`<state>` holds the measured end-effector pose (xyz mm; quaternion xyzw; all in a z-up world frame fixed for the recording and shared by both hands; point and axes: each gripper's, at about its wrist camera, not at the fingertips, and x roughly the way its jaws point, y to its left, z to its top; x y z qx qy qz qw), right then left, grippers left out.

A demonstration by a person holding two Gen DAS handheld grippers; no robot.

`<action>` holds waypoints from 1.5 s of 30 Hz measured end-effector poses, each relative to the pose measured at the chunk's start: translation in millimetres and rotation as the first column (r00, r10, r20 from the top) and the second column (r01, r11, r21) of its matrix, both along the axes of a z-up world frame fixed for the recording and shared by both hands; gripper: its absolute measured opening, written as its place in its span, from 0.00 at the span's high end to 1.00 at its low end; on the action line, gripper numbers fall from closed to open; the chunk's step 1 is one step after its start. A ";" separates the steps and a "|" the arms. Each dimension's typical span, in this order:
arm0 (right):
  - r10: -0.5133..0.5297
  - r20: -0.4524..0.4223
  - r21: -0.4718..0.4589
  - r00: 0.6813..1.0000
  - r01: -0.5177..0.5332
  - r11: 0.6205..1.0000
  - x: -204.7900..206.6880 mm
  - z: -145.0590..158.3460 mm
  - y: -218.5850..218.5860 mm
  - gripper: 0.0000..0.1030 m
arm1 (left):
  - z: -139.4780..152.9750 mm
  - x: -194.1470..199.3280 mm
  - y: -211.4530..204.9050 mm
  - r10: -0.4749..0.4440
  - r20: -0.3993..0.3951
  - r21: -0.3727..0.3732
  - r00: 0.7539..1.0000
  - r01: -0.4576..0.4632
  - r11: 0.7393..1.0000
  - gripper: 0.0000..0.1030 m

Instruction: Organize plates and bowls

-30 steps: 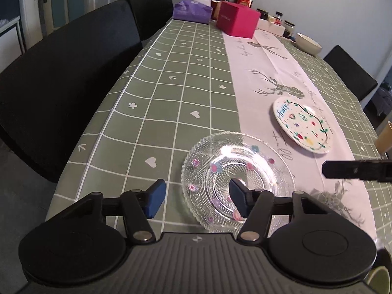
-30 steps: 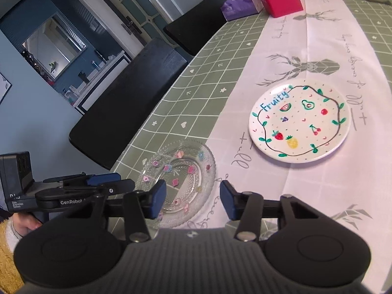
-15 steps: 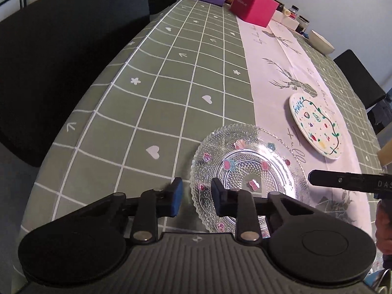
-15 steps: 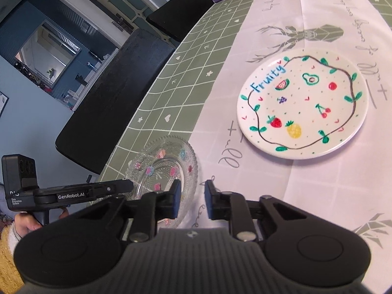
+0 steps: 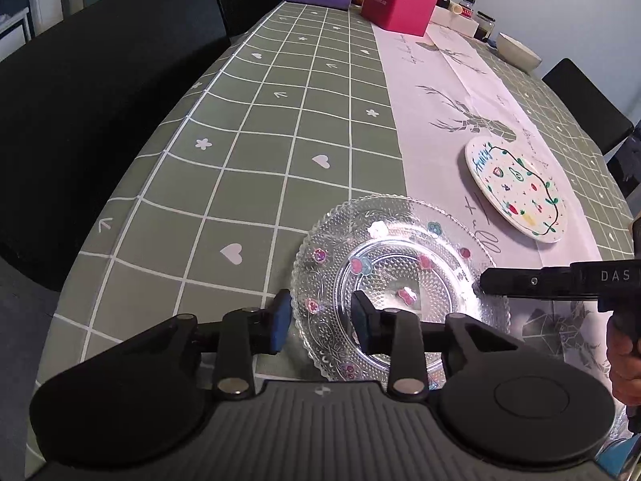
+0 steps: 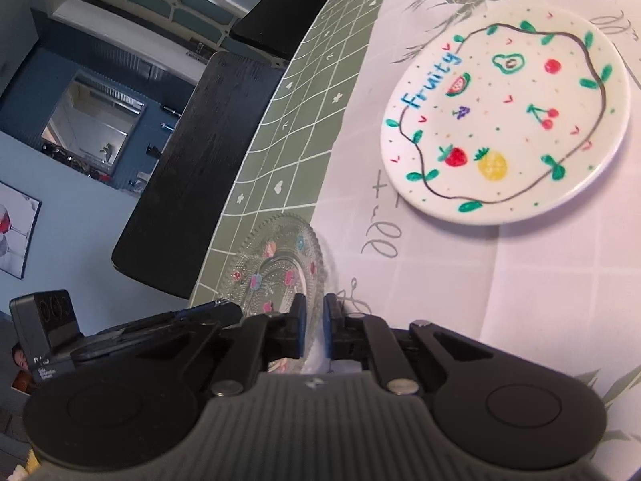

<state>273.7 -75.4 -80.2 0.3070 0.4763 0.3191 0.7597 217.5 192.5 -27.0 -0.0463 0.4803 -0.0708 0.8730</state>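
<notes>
Left wrist view: left gripper [image 5: 318,318], jaws opening, straddles the glass plate's [image 5: 400,280] near rim; right gripper [image 6: 313,330] clamps that plate's [image 6: 280,264] opposite edge

Both wrist cams low, close, angled down tabletop; shared: glass plate [image 5: 400,276], fruit plate [image 6: 504,120].

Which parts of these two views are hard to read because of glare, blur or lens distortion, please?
Left wrist view: window glare on the glass plate, fisheye bending the tablecloth grid. Right wrist view: tilted, the Fruity plate slightly soft, glass rim faint.
</notes>
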 end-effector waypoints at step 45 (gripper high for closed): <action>-0.143 0.010 -0.130 0.990 0.143 0.981 -49.5 16.8 -52.8 0.95 | -2.9 -6.2 -49.8 -0.140 -0.009 -0.110 0.990 0.138 0.984 0.79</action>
